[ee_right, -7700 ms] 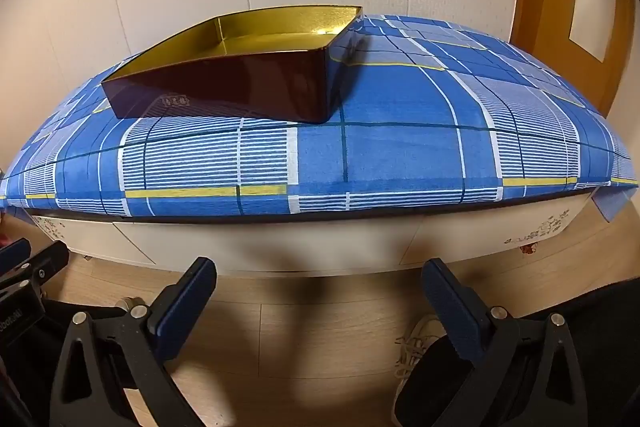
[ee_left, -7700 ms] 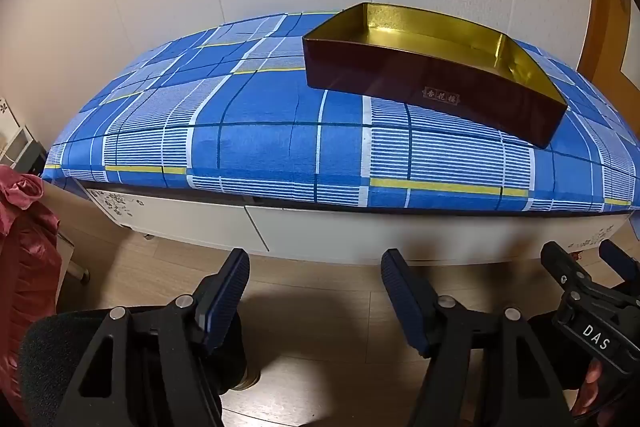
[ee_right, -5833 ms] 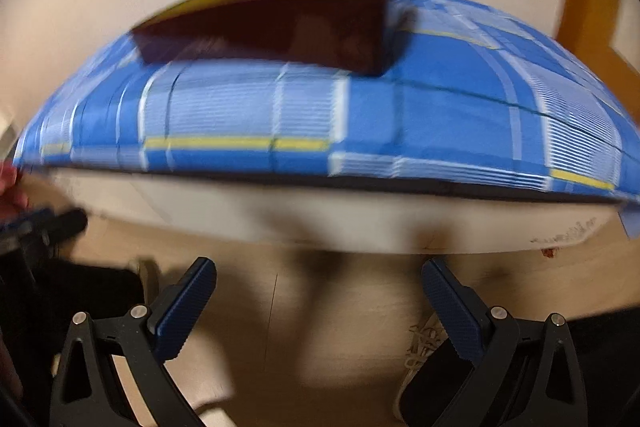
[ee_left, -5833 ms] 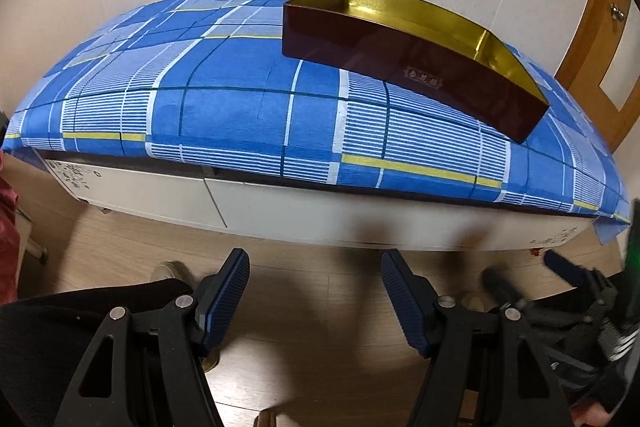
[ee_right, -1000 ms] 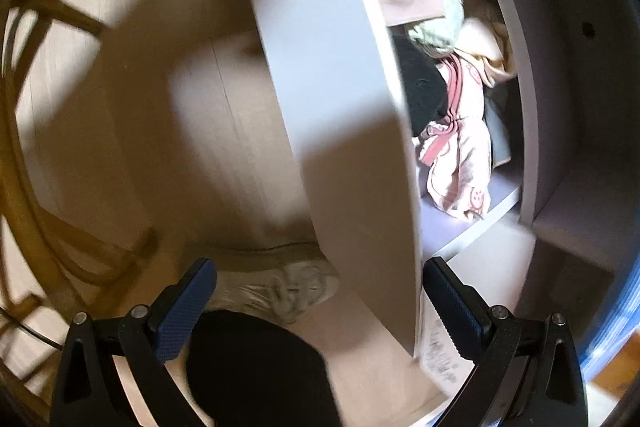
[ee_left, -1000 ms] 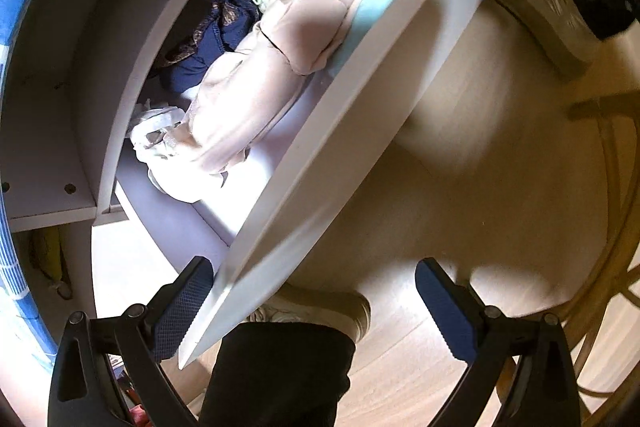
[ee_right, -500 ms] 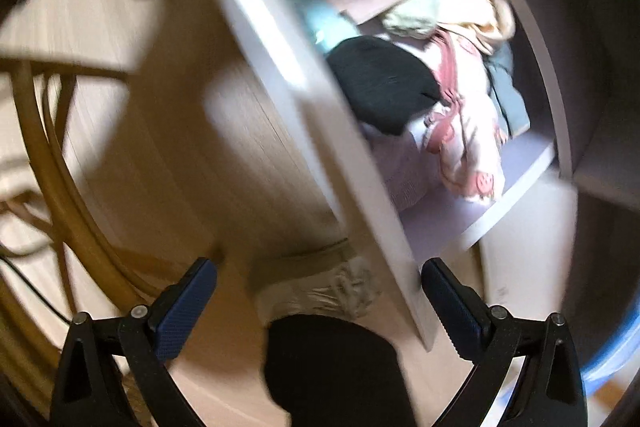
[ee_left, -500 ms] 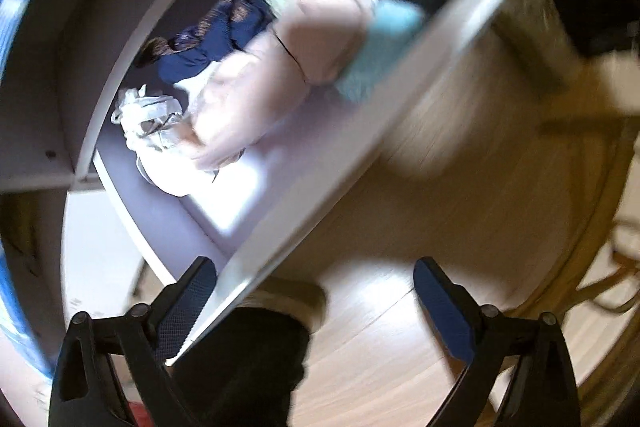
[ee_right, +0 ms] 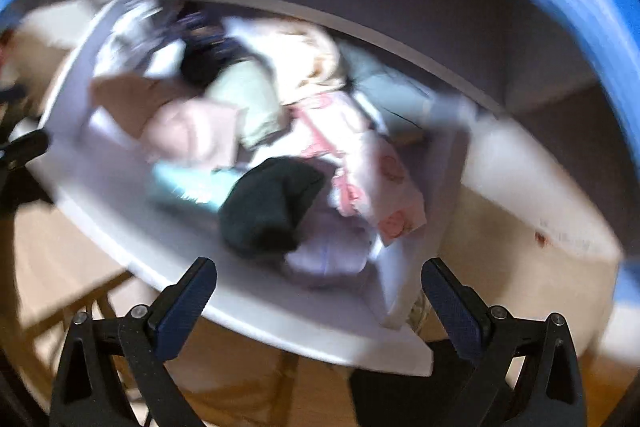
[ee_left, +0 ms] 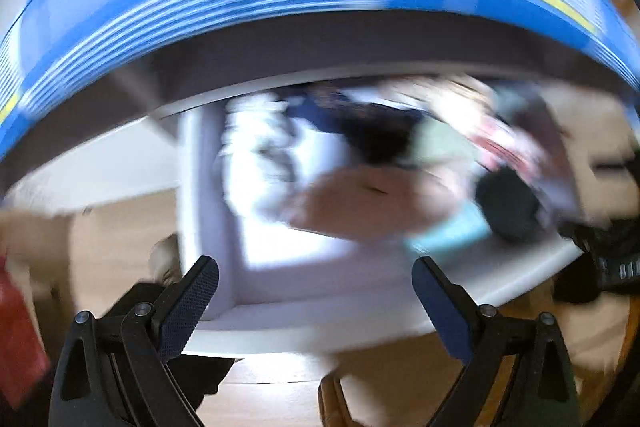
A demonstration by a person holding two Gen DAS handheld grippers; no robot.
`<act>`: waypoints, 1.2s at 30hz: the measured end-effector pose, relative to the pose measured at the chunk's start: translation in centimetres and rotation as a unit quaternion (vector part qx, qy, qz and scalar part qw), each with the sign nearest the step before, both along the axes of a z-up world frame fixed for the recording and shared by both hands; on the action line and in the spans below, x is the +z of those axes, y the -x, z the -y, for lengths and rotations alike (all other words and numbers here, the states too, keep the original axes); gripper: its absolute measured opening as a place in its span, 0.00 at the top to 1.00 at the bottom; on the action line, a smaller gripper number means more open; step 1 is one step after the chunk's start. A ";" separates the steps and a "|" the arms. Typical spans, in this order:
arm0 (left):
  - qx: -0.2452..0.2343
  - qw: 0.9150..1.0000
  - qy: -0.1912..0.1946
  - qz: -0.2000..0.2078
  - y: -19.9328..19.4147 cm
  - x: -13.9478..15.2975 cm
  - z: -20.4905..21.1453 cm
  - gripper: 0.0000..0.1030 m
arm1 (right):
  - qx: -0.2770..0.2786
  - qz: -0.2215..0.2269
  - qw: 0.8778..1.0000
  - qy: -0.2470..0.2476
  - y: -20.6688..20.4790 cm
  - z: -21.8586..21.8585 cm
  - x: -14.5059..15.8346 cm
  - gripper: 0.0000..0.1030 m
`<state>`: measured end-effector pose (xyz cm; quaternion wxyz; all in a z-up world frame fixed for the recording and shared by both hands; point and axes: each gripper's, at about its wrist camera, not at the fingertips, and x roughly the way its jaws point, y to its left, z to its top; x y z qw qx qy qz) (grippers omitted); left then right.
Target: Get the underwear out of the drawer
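Both views blurred. Left claw point(ee_left: 314, 291) and right claw point(ee_right: 318, 291) spread, empty, above open drawer point(ee_right: 256, 311). Underwear heap point(ee_right: 256, 123) inside, jumbled. Risk: pinching several tangled garments together, or snagging the drawer front.

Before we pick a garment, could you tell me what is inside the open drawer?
The drawer holds a loose pile: a black garment, a pink printed piece, a pale green one. Motion blur and overlap hide whatever lies beneath.

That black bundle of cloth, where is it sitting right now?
The black bundle lies in the open drawer near its front edge, between a light blue piece and a pink patterned garment; the left view shows it toward the drawer's right end.
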<state>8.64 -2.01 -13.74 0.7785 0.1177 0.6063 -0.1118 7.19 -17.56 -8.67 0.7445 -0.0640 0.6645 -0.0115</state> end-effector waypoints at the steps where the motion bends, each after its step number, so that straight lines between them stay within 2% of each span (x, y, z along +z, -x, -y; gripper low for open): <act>1: 0.024 1.000 -0.011 0.001 -0.4 -0.5 -0.4 0.04 | -0.024 -0.006 1.000 -0.001 -0.3 0.7 -0.8 0.00; 4: 0.065 0.997 -0.040 -0.016 -1.3 -2.5 -1.1 0.04 | -0.076 -0.020 0.997 0.003 -0.8 1.4 -2.5 0.00; 6: 0.071 0.995 -0.063 -0.024 -1.7 -3.7 -1.1 0.04 | -0.093 -0.032 0.995 0.003 -0.8 1.5 -3.5 0.00; 9: 0.068 0.994 -0.079 -0.032 -1.5 -5.0 -0.7 0.04 | -0.107 -0.042 0.993 -0.001 -0.6 1.3 -4.5 0.00; 16: 0.089 0.992 -0.065 -0.058 -0.8 -7.1 -1.3 0.04 | -0.146 -0.042 0.988 -0.035 0.6 1.8 -5.1 0.00; 19: 0.086 0.992 -0.068 -0.055 -0.6 -7.2 -1.4 0.05 | -0.170 -0.047 0.982 -0.061 1.3 2.9 -5.4 0.00; 26: 0.086 0.993 -0.065 -0.052 0.4 -6.7 -1.2 0.05 | -0.165 -0.033 0.984 -0.053 2.2 2.5 -5.5 0.00; 30: 0.084 0.991 -0.071 -0.074 1.1 -7.0 -1.7 0.06 | -0.166 -0.053 0.983 -0.055 1.9 2.3 -4.7 0.00; 36: 0.079 0.986 -0.080 -0.120 2.4 -8.0 -1.7 0.06 | -0.169 -0.103 0.978 -0.060 2.8 2.0 -5.6 0.00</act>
